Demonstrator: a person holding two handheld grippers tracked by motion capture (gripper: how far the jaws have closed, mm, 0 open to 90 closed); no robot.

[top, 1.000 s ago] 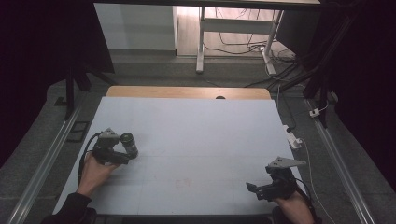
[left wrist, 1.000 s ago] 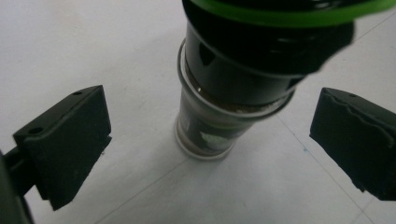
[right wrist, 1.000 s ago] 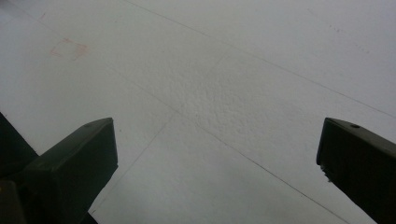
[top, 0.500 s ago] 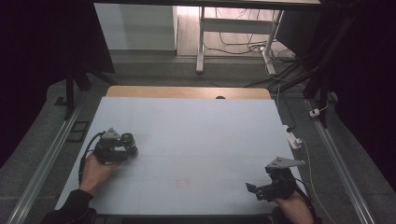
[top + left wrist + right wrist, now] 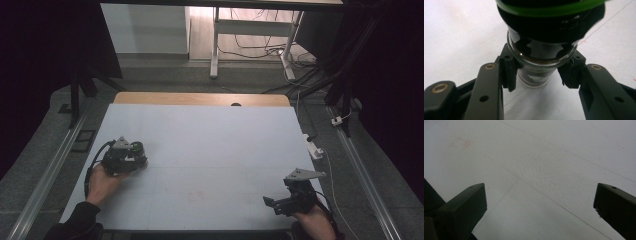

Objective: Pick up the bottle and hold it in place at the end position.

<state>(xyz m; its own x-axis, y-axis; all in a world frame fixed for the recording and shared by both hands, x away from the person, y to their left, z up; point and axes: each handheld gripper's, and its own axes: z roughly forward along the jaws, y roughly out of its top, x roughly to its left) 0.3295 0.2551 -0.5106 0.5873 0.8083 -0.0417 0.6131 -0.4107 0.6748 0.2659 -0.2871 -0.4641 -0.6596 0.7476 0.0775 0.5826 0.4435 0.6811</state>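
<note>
Left gripper [image 5: 131,156] has closed in, jaws clasping a jar [image 5: 541,53]; right gripper [image 5: 540,202] jaws parted.

Dark glass jar [image 5: 541,50], green-banded lid, pinched between left gripper [image 5: 537,75] pads; white table [image 5: 456,37] beneath

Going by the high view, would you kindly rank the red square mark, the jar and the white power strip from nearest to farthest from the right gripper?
From the right gripper:
1. Power strip, off the table's right edge.
2. Red square mark, on the table toward the middle; close to the strip's distance, a narrow call.
3. Jar, far left, between the left gripper's fingers.
</note>
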